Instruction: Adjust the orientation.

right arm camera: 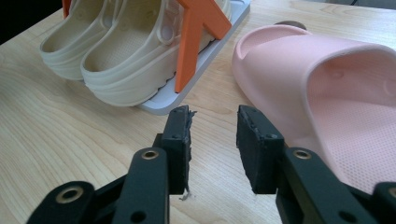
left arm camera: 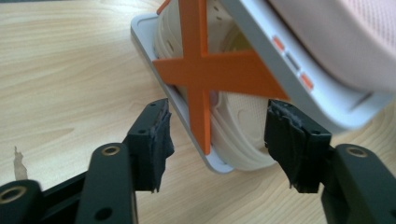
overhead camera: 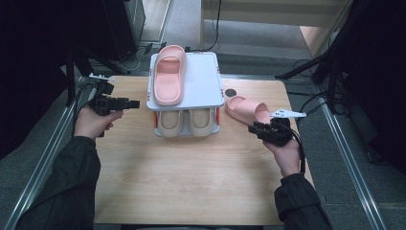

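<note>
A white two-shelf shoe rack (overhead camera: 206,72) with orange cross braces (left arm camera: 205,70) stands at the table's far middle. One pink slide (overhead camera: 169,74) lies on its top shelf, and a pair of beige slippers (overhead camera: 186,122) sits on the bottom shelf. A second pink slide (overhead camera: 246,109) rests on the table right of the rack. My left gripper (overhead camera: 134,103) is open beside the rack's left end; its jaws (left arm camera: 217,140) frame the lower shelf's corner without touching it. My right gripper (overhead camera: 253,128) is open just in front of the loose pink slide (right arm camera: 327,93), with nothing between its fingertips (right arm camera: 212,121).
A small dark round disc (overhead camera: 231,92) lies on the wooden table (overhead camera: 191,182) behind the loose slide. Black stand legs (overhead camera: 311,64) and cables sit on the floor beyond the table's right side. Metal rails run along both table edges.
</note>
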Demonstrator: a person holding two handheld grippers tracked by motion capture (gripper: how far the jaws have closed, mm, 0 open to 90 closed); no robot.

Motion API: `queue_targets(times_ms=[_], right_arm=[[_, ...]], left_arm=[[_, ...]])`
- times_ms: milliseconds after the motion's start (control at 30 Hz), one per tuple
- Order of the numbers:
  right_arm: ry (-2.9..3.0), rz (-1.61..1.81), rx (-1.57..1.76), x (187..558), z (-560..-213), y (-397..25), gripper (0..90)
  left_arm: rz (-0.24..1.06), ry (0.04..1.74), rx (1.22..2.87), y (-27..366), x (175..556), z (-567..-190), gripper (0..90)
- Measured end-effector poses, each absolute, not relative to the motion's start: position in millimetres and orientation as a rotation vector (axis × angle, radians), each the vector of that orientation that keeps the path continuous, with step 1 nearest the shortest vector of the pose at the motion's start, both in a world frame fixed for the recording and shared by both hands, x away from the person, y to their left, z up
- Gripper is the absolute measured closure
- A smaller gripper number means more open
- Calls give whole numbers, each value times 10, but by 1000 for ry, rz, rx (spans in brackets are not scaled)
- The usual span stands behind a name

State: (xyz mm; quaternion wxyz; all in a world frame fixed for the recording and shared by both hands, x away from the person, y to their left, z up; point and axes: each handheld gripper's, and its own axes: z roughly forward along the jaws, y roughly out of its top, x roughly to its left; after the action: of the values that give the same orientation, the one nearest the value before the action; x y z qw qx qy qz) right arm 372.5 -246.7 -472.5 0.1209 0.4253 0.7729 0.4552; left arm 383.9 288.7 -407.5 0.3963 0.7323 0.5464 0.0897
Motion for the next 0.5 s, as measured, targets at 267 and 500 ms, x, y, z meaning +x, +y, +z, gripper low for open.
queue_targets(times_ms=[267,500], right_arm=[[2280,1308,1276,3812,-4772,-2552,801],[2274,1296,1304,3921,-4809,-2621,900]], left_arm=[[252,1341,1893,2889,3598,-4307,436],[242,1342,1871,2924,3432,-4483,431]])
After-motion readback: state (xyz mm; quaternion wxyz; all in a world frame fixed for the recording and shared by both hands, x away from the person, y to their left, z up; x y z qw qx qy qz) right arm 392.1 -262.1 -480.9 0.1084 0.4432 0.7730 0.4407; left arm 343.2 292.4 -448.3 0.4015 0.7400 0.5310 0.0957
